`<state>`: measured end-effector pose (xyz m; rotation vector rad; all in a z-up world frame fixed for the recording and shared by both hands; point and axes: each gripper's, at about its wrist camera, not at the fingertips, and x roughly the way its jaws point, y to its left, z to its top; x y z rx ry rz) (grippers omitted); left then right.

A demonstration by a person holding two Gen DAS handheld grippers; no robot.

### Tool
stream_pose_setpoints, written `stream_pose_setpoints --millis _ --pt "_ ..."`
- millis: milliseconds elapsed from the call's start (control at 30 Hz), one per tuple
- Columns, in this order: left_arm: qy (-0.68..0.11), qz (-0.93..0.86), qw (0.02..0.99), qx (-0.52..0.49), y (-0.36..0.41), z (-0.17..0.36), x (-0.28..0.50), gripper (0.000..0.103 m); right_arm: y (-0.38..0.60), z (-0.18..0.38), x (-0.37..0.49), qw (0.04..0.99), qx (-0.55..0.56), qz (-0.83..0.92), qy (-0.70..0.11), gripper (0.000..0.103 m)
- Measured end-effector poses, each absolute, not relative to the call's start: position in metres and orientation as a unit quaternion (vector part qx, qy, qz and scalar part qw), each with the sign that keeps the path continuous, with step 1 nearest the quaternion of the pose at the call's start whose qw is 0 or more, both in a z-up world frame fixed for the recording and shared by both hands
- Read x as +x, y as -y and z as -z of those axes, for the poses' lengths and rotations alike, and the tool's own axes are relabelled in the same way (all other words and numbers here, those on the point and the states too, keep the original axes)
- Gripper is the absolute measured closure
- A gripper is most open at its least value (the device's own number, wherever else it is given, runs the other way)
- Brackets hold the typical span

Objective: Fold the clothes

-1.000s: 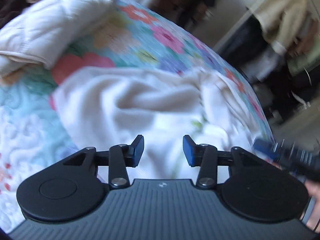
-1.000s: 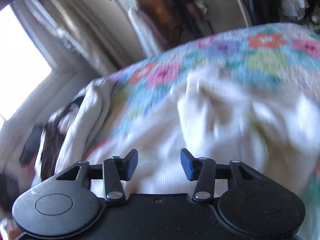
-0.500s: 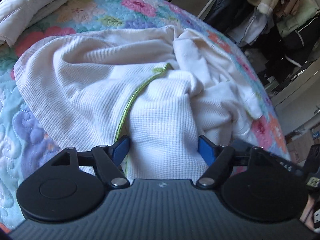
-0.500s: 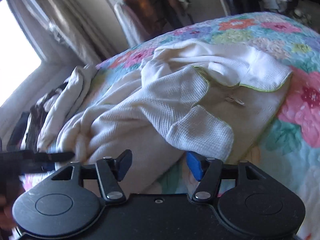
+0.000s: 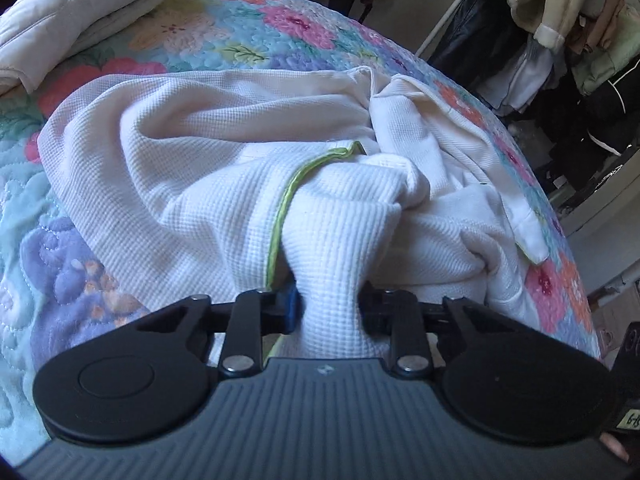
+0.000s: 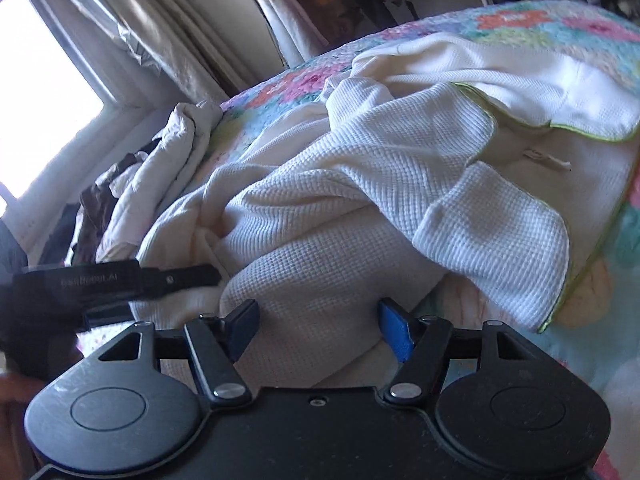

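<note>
- A bedroom in a home.
- A bed takes up most of both views, covered by a quilt (image 5: 248,44) with bright flowers.
- A white padded duvet (image 5: 76,8) lies bunched at the bed's far left corner.
- A curtain (image 6: 160,40) hangs beside a bright window (image 6: 40,92) past the bed's far edge.
- Coats and jackets (image 5: 552,12) hang crowded on a rail beyond the bed's right edge.
- A white waffle garment (image 5: 192,168) lies crumpled on the quilt.

Both wrist views look down closely at the white garment (image 5: 192,168).
</note>
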<state>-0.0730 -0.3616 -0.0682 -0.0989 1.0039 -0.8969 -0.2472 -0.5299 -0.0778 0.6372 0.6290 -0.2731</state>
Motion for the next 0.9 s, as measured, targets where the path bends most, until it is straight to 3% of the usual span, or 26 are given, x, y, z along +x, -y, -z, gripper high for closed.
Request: stream_pose_setpoints --millis 233,333,600,633,667,733,767,900 --pt "-0.467 0.413 0.781 -0.044 0.361 0.069 -0.073 0.08 0.521 0.07 -0.248 0.892 0.307 0.119 -0.308 0.031" --pt "-0.469 0.412 0.78 -0.044 0.361 0.069 -0.072 0.08 0.511 0.069 -0.245 0.897 0.295 0.099 -0.315 0.023" --pt "-0.466 0.413 0.782 -0.027 0.364 0.07 -0.073 0.079 0.488 0.07 -0.236 0.909 0.23 0.099 -0.334 0.023" --pt "-0.465 0.413 0.783 -0.025 0.364 0.07 -0.073 0.079 0.487 0.071 -0.234 0.913 0.212 0.106 -0.332 0.033" --pt "-0.463 0.413 0.784 -0.022 0.364 0.069 -0.073 0.079 0.484 0.072 -0.232 0.917 0.185 0.116 -0.334 0.054" --pt "-0.455 0.416 0.787 -0.014 0.364 0.067 -0.075 0.08 0.481 0.072 -0.23 0.922 0.13 0.134 -0.34 0.085" --pt "-0.446 0.42 0.79 -0.006 0.365 0.065 -0.077 0.08 0.484 0.068 -0.232 0.925 0.125 0.134 -0.334 0.09" --pt "-0.415 0.441 0.796 0.001 0.362 0.052 -0.084 0.08 0.493 0.048 -0.245 0.934 0.099 0.17 -0.297 0.092"
